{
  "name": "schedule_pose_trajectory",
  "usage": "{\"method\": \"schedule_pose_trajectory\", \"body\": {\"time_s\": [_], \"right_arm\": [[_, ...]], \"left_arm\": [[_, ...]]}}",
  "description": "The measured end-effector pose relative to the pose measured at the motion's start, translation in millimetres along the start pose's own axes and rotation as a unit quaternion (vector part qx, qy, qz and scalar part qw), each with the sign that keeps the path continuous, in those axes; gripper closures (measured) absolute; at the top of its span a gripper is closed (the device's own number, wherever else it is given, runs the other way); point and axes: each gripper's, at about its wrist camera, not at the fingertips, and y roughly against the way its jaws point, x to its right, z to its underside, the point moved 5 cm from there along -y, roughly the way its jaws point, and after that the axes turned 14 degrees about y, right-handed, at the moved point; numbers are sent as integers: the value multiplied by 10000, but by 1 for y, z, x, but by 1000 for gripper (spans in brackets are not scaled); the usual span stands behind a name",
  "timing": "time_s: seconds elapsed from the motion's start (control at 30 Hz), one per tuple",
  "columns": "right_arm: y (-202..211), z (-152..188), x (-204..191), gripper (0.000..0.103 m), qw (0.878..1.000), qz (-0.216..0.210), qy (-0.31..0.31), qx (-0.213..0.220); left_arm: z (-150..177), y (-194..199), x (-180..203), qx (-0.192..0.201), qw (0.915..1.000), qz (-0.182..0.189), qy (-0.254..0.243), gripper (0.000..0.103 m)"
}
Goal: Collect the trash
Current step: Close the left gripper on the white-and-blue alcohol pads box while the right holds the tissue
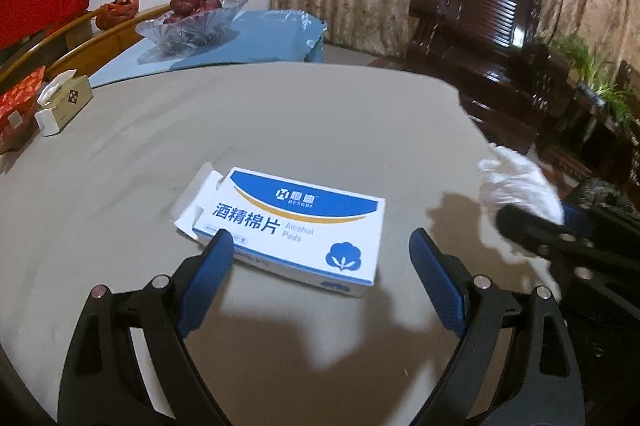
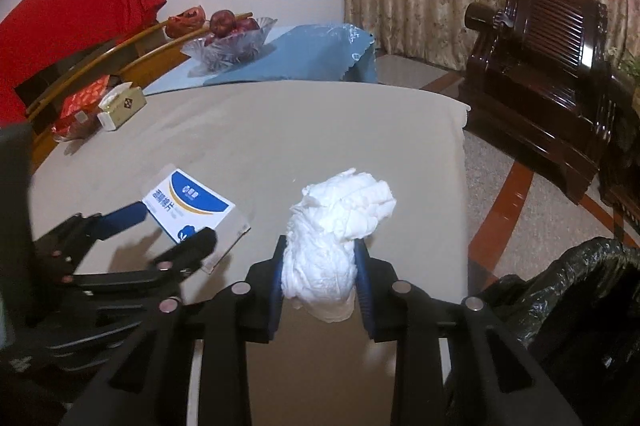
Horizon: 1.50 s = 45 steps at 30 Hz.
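Observation:
A white and blue alcohol pads box (image 1: 294, 226) lies flat on the beige table (image 1: 200, 121), one end flap open. My left gripper (image 1: 322, 242) is open just above it, its blue fingers straddling the box's near edge without touching. In the right wrist view my right gripper (image 2: 320, 246) is shut on a crumpled white tissue wad (image 2: 340, 214), which bulges up above the blue pads (image 2: 362, 266). The same wad (image 1: 516, 185) and the right gripper show at the right of the left wrist view. The box (image 2: 188, 205) and left gripper appear at the left of the right wrist view.
A black trash bag (image 2: 576, 286) sits off the table's right edge. A tissue box (image 1: 64, 101), a red packet (image 1: 20, 101) and a glass fruit bowl (image 1: 192, 21) on a blue cloth stand at the back. A dark wooden armchair (image 2: 552, 65) stands on the floor beyond.

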Motion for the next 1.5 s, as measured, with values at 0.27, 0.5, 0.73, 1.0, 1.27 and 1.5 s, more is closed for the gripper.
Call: {"method": "schedule_pose_trajectory", "body": {"time_s": [0.27,0.5,0.73,1.0,1.27,1.5], "right_arm": [[-7,4,1,72,9999,-62,-113,-61],[-14,2,-12,72,9998,-142,-26,-102],[-25,1,-20,72,9997,-157,1,-164],[-31,-3,-10,72,9999,-72,-59,-135],[-36,0,-10,72,9997,-152,-112,-148],[-25,-1,-16,72,9997,-218,-108,-50]], "left_arm": [[8,-2,-37,-171,9992,-260,269,16],[9,18,-97,-93,9955,-763,548,16],[-2,28,-98,3,9959,-497,759,16],[-16,-5,-60,-63,9968,-398,697,15],[-22,-32,-70,-338,9929,-590,976,18],[-21,-23,-74,-275,9932,-428,1043,43]]}}
